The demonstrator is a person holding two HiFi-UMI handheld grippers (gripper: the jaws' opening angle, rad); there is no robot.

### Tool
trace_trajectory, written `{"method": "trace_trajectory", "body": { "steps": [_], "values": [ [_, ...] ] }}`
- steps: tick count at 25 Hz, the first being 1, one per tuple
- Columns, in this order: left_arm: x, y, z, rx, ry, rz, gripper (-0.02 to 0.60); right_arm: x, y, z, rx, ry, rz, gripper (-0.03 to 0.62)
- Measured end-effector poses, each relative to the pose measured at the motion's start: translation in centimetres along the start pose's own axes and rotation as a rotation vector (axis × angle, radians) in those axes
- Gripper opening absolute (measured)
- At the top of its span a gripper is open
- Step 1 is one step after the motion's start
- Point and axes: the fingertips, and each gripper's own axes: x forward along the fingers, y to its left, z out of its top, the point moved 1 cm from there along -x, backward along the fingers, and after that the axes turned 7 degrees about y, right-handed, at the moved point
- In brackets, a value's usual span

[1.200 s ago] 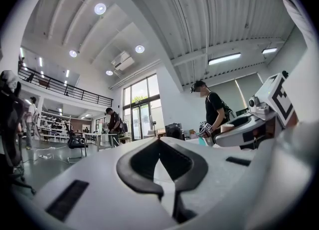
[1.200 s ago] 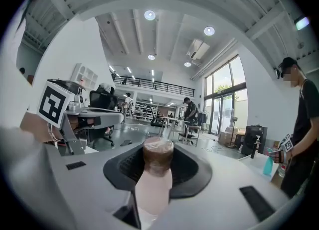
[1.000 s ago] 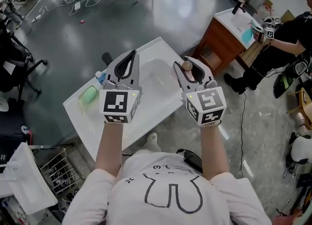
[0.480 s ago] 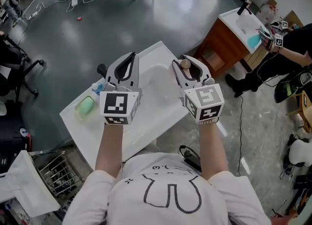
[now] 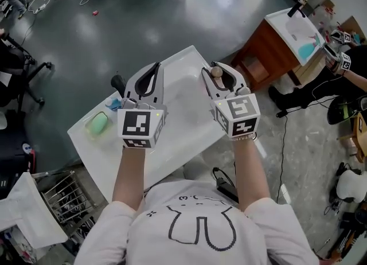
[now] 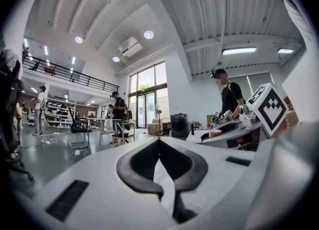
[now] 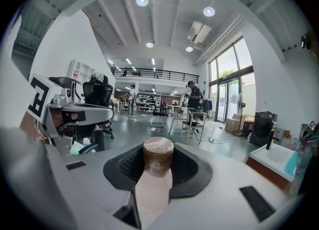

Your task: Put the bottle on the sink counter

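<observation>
- Above the white sink counter (image 5: 179,135), the bottle (image 7: 155,181) is clamped lengthwise between the jaws of the right gripper (image 5: 221,76), brown cap (image 7: 158,154) toward the tips.
- The left gripper (image 6: 159,140) is seen closed, tips together, on nothing.
- A light, stiff, smooth body is judged likely; the hold is best taken on the body below the brown cap.

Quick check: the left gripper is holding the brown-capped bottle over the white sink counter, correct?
Not quite: the bottle is in the right gripper, not the left. The right gripper view shows the bottle with its brown cap clamped between that gripper's jaws. The left gripper is shut on nothing, as the left gripper view shows. The rest holds: in the head view the bottle is over the white sink counter.
</observation>
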Motion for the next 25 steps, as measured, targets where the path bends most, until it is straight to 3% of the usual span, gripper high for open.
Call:
{"method": "trace_trajectory", "body": {
  "steps": [11,25],
  "values": [
    [3.7,0.4,-2.2,-0.028,0.088,0.063,0.009,6.4,-3.3,-2.2,0.012,0.071,0.095,0.138],
    [6.7,2.7,-3.2,-0.026,0.136,0.167,0.009,13.5,-4.9,-4.2,0.014,0.125,0.217,0.138]
  ]
}}
